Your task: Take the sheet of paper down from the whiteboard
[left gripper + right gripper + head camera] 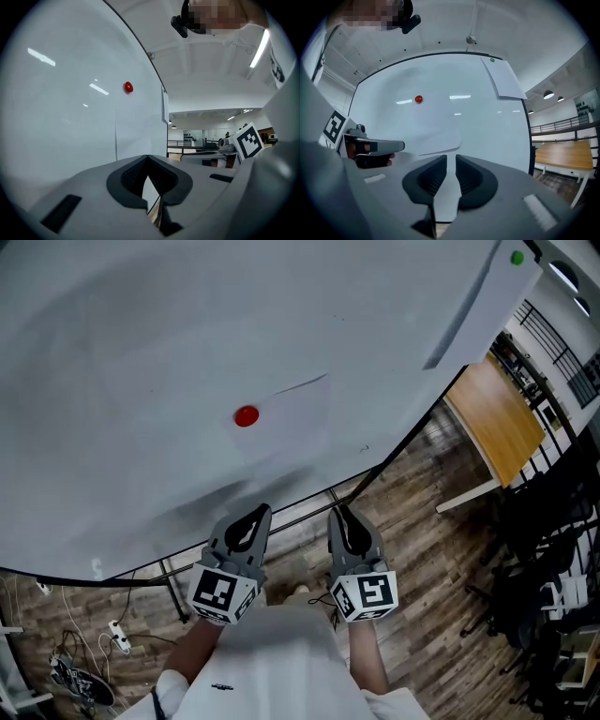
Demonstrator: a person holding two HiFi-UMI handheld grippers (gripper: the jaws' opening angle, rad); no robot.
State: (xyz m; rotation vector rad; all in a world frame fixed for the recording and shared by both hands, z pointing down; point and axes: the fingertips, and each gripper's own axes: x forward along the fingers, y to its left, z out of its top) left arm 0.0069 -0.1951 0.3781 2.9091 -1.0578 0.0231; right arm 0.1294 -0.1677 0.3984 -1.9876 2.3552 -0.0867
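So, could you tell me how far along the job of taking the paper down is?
Nothing is done yet: the sheet of paper hangs on the whiteboard under the red magnet. Both grippers are short of it, empty: left gripper shut, right gripper slightly open. Freeing and lowering the sheet remains.

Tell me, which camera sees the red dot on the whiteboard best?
The head view: the red magnet looks biggest and roundest there. The right gripper view shows it smaller; the left gripper view catches it slantwise along the whiteboard.

Open air separates left claw (pixel 255 513) and right claw (pixel 342 514) from the whiteboard (pixel 141 343), its stand's bar (pixel 300 504) crossing below
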